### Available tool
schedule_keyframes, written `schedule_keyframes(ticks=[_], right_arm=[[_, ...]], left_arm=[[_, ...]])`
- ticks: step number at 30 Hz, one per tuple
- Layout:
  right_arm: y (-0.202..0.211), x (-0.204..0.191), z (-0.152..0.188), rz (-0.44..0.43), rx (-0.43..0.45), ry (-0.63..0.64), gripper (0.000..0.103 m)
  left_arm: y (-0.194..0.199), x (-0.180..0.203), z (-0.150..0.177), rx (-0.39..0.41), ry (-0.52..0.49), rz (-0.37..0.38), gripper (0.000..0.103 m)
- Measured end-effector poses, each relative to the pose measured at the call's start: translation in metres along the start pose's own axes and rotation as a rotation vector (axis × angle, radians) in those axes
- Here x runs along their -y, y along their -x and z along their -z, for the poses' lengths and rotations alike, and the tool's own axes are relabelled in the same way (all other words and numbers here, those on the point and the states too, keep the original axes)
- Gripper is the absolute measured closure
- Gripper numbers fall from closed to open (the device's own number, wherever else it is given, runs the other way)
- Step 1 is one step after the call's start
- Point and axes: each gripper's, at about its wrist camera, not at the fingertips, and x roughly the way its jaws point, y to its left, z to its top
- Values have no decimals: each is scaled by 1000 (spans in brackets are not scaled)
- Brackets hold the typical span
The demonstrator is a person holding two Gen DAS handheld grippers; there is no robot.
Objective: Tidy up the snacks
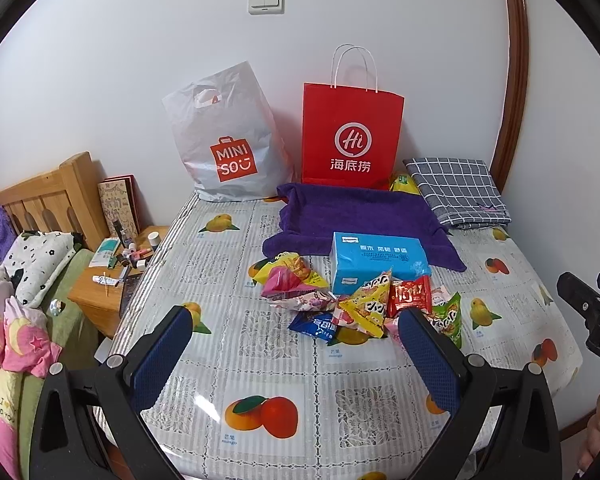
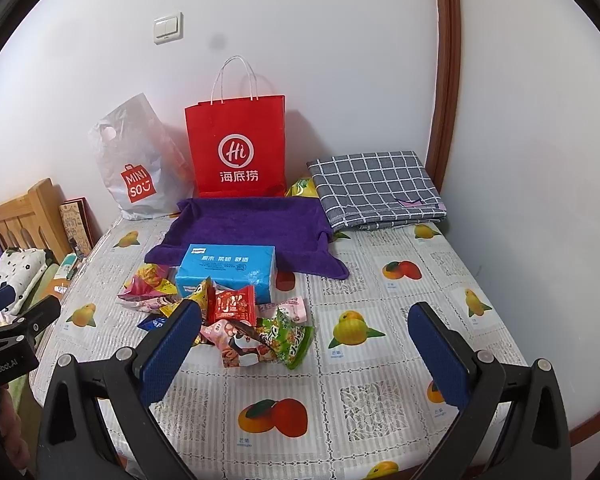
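My left hand-held gripper [image 1: 296,330] hangs spread wide and empty at lower centre, above the counter [image 1: 220,360]. The snacks [image 1: 360,304] lie piled mid-frame. My right hand-held gripper [image 2: 306,324] gapes equally wide, touching nothing.

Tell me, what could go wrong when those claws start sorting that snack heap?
The snack packets overlap in a loose heap, so a claw may pinch two at once or drag neighbours along. The tissue pack sits right against the heap and could get nudged. The tall red paper bag stands upright behind and might tip if bumped.
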Motion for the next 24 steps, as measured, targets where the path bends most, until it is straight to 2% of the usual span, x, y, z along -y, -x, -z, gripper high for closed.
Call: schedule_keyframes(ticks=[24], right_arm=[[3,-6,0,-10,8,14,2]], left_arm=[[0,-6,0,0,5,-2,0]])
